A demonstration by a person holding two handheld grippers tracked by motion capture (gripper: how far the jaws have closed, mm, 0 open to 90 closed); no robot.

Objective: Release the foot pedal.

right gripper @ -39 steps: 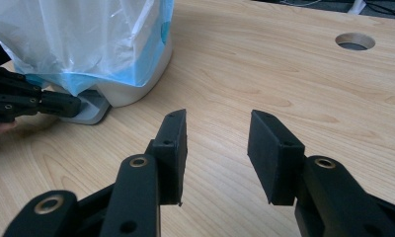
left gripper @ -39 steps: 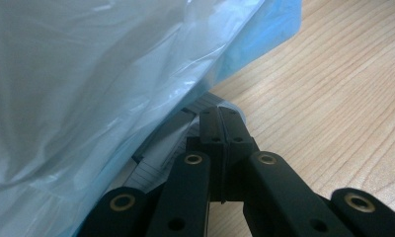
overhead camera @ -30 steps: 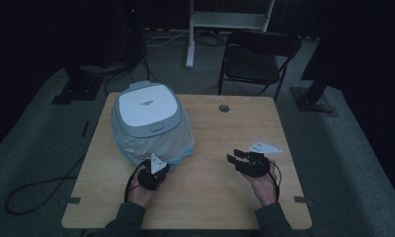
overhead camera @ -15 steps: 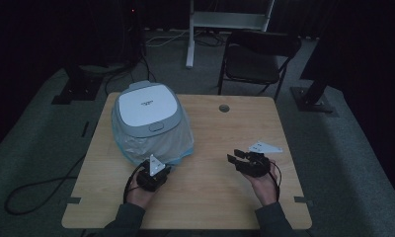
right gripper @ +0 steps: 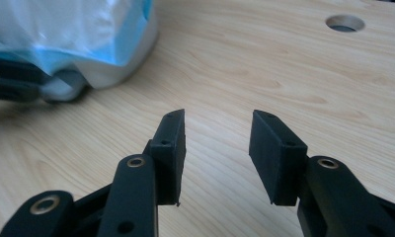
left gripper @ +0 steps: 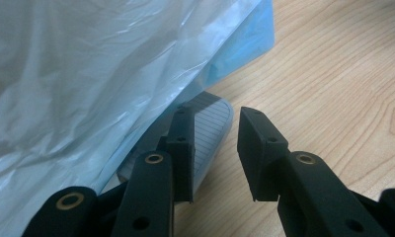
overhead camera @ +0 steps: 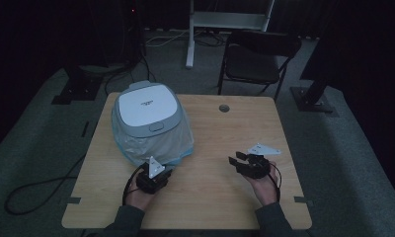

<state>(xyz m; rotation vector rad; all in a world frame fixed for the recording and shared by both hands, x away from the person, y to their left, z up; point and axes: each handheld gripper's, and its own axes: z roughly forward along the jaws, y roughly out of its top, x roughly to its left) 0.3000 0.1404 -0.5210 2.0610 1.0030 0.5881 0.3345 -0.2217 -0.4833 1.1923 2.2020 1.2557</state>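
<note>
A white and grey appliance with a rounded lid [overhead camera: 146,109] stands on the left half of the wooden table [overhead camera: 220,133], its lower body wrapped in a pale blue plastic bag [overhead camera: 156,145] [left gripper: 87,69] [right gripper: 62,27]. My left gripper [overhead camera: 158,170] [left gripper: 215,148] is open right at the bag's near edge, its left finger [left gripper: 180,143] beside a grey ribbed foot [left gripper: 213,116] that pokes out under the plastic. My right gripper [overhead camera: 237,160] [right gripper: 216,148] is open over bare wood at the right front, pointing left, with nothing between its jaws.
A round cable hole [overhead camera: 224,107] [right gripper: 344,22] sits near the table's far edge. Behind the table stand a dark folding chair [overhead camera: 257,59] and a white stand [overhead camera: 225,22]. A black cable [overhead camera: 32,190] lies on the floor at the left.
The left gripper has edged slightly forward toward the bag's near edge. The right gripper has barely moved.
</note>
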